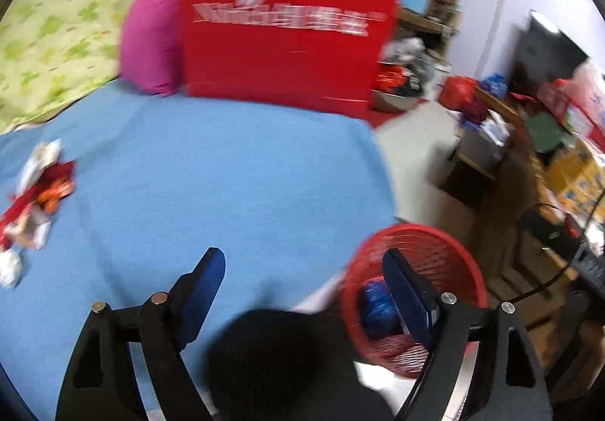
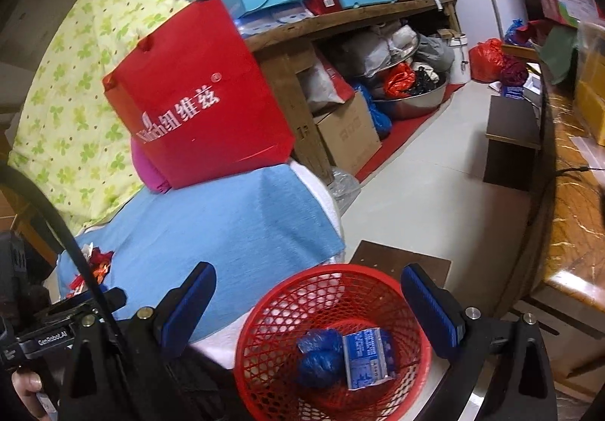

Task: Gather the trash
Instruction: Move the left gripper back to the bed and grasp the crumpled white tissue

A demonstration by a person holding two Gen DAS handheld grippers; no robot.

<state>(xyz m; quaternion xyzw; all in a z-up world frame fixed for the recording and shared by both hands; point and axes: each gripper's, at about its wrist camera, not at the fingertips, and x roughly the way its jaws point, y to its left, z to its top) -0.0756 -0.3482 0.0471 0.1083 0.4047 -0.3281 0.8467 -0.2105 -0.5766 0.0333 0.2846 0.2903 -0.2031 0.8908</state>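
Crumpled wrappers (image 1: pixel 32 194) lie on the blue cloth (image 1: pixel 211 171), well apart from the red mesh basket (image 2: pixel 332 341), which already holds trash. Left gripper (image 1: pixel 302 292) and right gripper (image 2: pixel 308 311): fingers wide apart, empty, ready for pickup.

A: How's the light?

B: Dim and even indoors, shadows soft. A pale glare sits on the dark screen (image 1: pixel 544 22) far right, perhaps from a lamp.

A: Sharpness?

B: Left wrist view smears, worst on the red bag (image 1: pixel 291 16). Right wrist view is crisp. Both bow outward, with black corners.
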